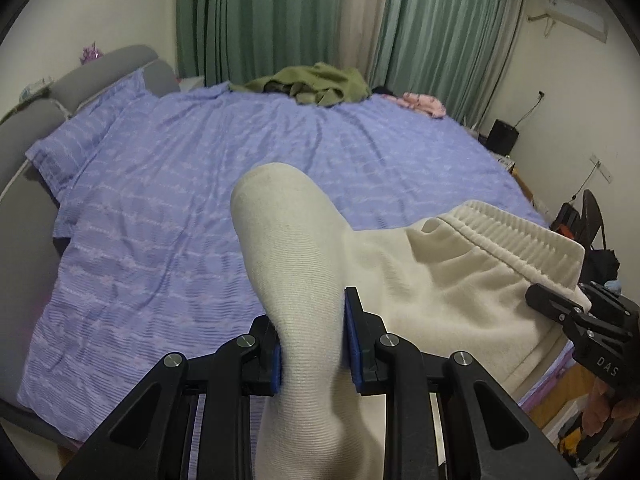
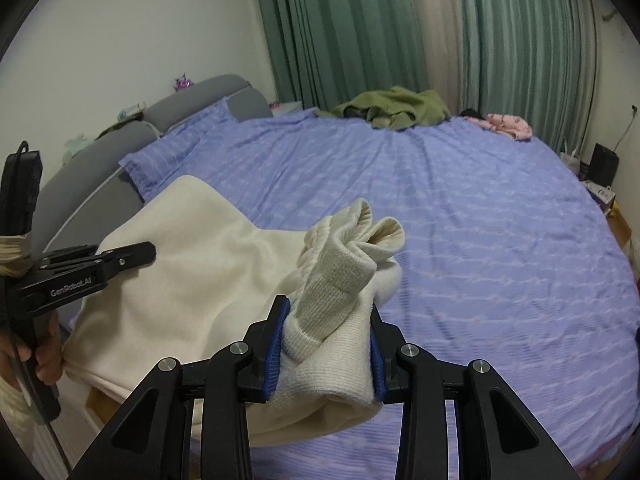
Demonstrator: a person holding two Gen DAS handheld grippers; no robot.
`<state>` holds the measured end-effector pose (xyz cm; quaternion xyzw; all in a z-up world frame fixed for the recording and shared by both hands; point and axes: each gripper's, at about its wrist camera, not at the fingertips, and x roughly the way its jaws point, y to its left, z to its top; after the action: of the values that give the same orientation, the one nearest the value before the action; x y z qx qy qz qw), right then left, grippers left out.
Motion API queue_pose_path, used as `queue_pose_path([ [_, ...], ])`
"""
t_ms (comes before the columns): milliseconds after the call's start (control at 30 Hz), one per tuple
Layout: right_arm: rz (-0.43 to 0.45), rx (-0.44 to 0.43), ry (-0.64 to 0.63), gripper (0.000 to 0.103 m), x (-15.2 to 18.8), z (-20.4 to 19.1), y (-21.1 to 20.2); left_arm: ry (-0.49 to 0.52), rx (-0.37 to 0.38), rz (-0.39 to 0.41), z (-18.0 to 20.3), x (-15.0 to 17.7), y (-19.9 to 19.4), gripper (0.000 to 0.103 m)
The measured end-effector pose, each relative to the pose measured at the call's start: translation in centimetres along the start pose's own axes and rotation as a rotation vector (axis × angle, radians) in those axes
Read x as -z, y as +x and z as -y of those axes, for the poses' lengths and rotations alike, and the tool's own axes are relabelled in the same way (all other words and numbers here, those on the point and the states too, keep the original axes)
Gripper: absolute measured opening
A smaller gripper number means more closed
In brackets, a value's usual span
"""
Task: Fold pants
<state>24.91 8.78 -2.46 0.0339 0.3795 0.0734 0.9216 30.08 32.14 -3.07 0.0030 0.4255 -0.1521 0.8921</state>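
Observation:
Cream pants (image 1: 448,280) hang between my two grippers above the near edge of the bed. My left gripper (image 1: 312,344) is shut on a fold of the pants, which sticks up past its blue pads (image 1: 353,344). My right gripper (image 2: 326,348) is shut on bunched ribbed fabric at the waistband and cuffs (image 2: 340,272). The elastic waistband (image 1: 520,232) shows at the right of the left wrist view. The right gripper shows at the far right there (image 1: 560,308). The left gripper shows at the left of the right wrist view (image 2: 132,256).
The bed has a purple patterned sheet (image 1: 200,184) and a grey headboard (image 1: 24,152) at the left. An olive garment (image 1: 312,84) and a pink garment (image 1: 424,104) lie at the far edge by green curtains (image 1: 280,12). Clutter sits on the floor at the right (image 1: 580,220).

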Motion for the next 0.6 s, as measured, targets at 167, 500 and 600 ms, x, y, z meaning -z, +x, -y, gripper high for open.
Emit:
queue_pose_path([
  [167,-0.049,-0.014,0.001,0.036,0.2,-5.2,4.1,-0.014,-0.001,-0.048,-6.4,0.3,1.6,0.025],
  [500,-0.143,-0.037,-0.084,0.036,-2.1,-12.9,14.4,-0.006,-0.036,-0.083,-18.5,-1.7,8.5,0.025],
  [600,-0.163,-0.027,-0.092,0.036,-3.1,-14.3,18.1,-0.015,-0.05,-0.094,-20.9,-2.5,11.4,0.025],
])
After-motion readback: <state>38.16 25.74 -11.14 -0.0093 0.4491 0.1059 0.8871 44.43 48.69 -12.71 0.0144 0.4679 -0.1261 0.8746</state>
